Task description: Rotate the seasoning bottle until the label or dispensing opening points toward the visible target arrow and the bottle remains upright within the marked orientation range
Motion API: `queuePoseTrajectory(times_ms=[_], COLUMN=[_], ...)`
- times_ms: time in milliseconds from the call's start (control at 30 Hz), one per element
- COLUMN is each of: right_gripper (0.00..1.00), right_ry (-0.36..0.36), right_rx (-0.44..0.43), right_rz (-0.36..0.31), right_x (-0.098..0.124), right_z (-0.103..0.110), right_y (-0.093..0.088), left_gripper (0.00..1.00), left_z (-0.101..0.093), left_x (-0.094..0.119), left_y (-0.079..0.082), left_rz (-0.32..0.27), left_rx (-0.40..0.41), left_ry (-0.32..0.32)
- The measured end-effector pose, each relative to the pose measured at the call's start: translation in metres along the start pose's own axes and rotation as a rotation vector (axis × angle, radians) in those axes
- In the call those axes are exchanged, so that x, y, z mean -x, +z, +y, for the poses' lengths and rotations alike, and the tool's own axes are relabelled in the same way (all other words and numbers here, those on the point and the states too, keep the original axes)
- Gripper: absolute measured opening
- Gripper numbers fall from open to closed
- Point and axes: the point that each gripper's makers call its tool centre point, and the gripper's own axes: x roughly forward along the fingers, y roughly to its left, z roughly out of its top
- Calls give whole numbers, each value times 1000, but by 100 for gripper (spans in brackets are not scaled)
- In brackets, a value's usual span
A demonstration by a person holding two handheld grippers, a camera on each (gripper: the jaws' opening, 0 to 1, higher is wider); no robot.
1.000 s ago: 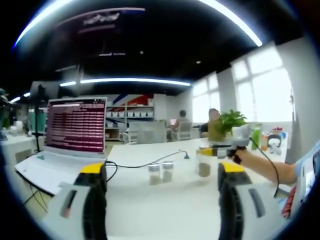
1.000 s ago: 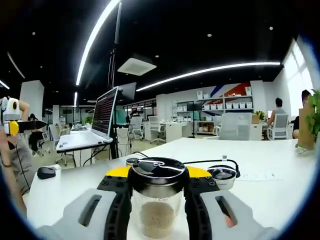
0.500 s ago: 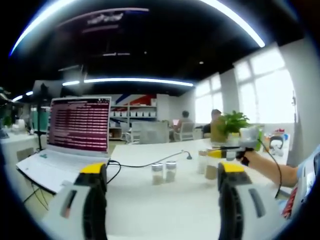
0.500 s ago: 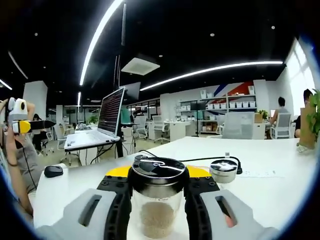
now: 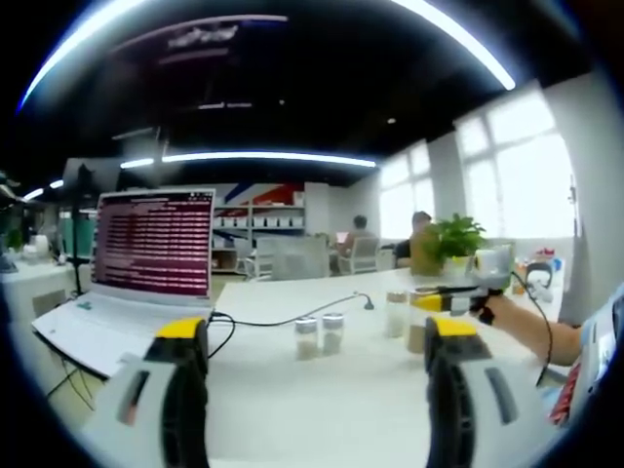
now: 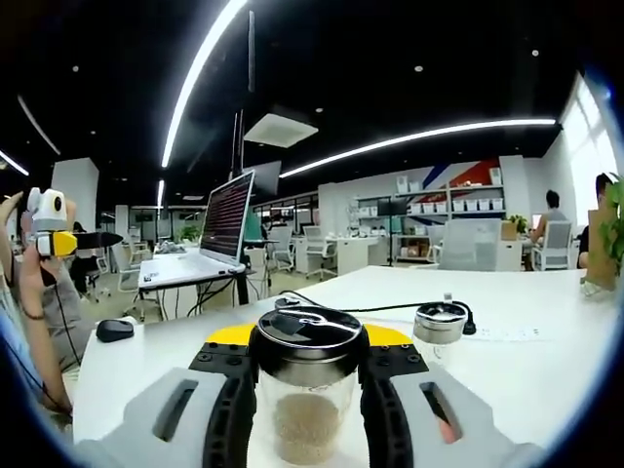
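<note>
A glass seasoning bottle (image 6: pixel 305 424) with a dark metal lid and beige granules stands upright between the jaws of my right gripper (image 6: pixel 308 338), which is shut on it. In the left gripper view the same right gripper (image 5: pixel 425 304) reaches in from the right, holding that bottle (image 5: pixel 417 337) just above the white table (image 5: pixel 322 400). My left gripper (image 5: pixel 314 331) is open with nothing between its jaws, well back from two small bottles (image 5: pixel 306 338) standing side by side. In the right gripper view the left gripper (image 6: pixel 60 240) is raised in a hand at the far left.
Another bottle (image 5: pixel 395 314) stands beside the held one; one steel-lidded bottle (image 6: pixel 440 323) stands past my right jaw. An open laptop (image 5: pixel 146 253) sits at the table's left with a black cable (image 5: pixel 283 320). A mouse (image 6: pixel 115 330) lies near the edge. A potted plant (image 5: pixel 453 239) is at the back.
My right gripper has carried its bottle slightly to the right in the left gripper view, uncovering a bottle behind it. The right gripper view has turned left; the grip is unchanged.
</note>
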Motion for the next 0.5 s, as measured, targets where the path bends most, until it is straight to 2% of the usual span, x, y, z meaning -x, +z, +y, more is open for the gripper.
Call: queuePoseTrajectory(times_ms=[300,500], right_gripper=[39,39], right_ry=[12,22], right_rx=[13,25], right_rz=[3,-4], right_x=[9,18], right_z=[5,11], right_y=[-1,-4], left_gripper=[98,100], left_z=[4,3], left_x=[1,0], left_y=[2,4], left_rz=[-3,-19], left_rx=[2,-25], left_ry=[8,12])
